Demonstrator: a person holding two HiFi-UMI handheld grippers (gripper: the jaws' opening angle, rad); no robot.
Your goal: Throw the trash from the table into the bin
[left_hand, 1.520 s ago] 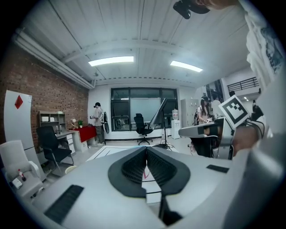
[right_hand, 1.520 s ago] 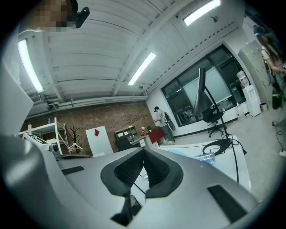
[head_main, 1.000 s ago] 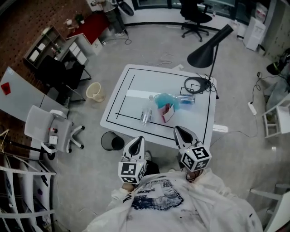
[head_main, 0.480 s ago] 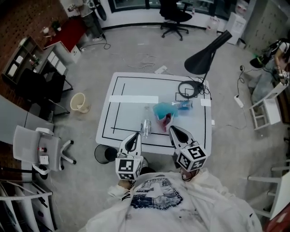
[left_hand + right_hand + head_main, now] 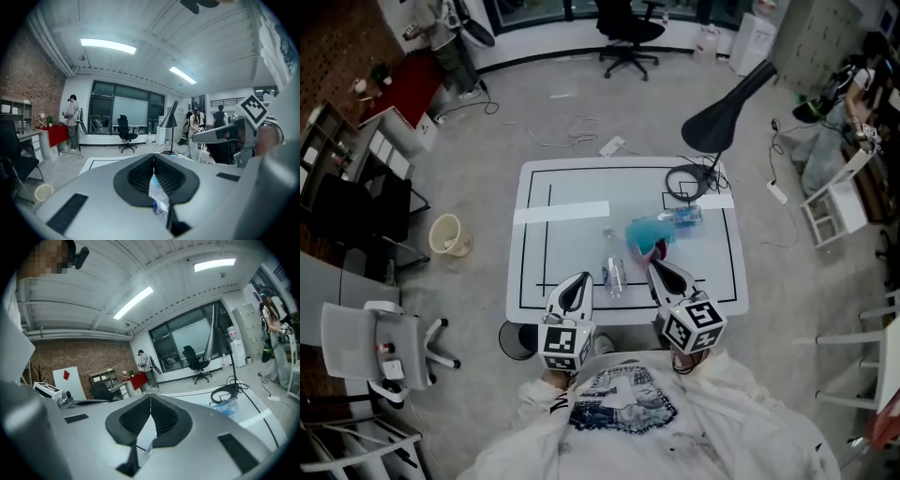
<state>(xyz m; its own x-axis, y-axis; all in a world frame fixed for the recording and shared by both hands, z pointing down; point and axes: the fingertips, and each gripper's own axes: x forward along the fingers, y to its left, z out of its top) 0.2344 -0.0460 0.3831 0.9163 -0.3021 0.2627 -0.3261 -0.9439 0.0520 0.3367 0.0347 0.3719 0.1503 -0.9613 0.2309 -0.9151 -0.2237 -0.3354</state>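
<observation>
On the white table (image 5: pixel 534 281) lie a clear plastic bottle (image 5: pixel 612 274), a crumpled blue bag (image 5: pixel 647 230) with a red scrap beside it, and a second clear bottle (image 5: pixel 684 216). A black bin (image 5: pixel 517 339) stands on the floor by the table's near left corner. My left gripper (image 5: pixel 579 279) is shut and empty over the near table edge, just left of the first bottle (image 5: pixel 158 199), which shows below its closed jaws (image 5: pixel 153 157). My right gripper (image 5: pixel 654 267) is also shut and empty, near the red scrap. The right gripper view shows the right gripper (image 5: pixel 150 397) and the far bottle (image 5: pixel 228 406).
A black lamp (image 5: pixel 727 108) with a coiled cable (image 5: pixel 686 180) stands at the table's far right corner. A white tape strip (image 5: pixel 562 212) crosses the table. A cream bin (image 5: pixel 447 234) and a grey chair (image 5: pixel 380 337) stand to the left. People stand farther off.
Both grippers have moved forward from in front of the table to over its near edge, still shut. The trash on the table has not moved.
</observation>
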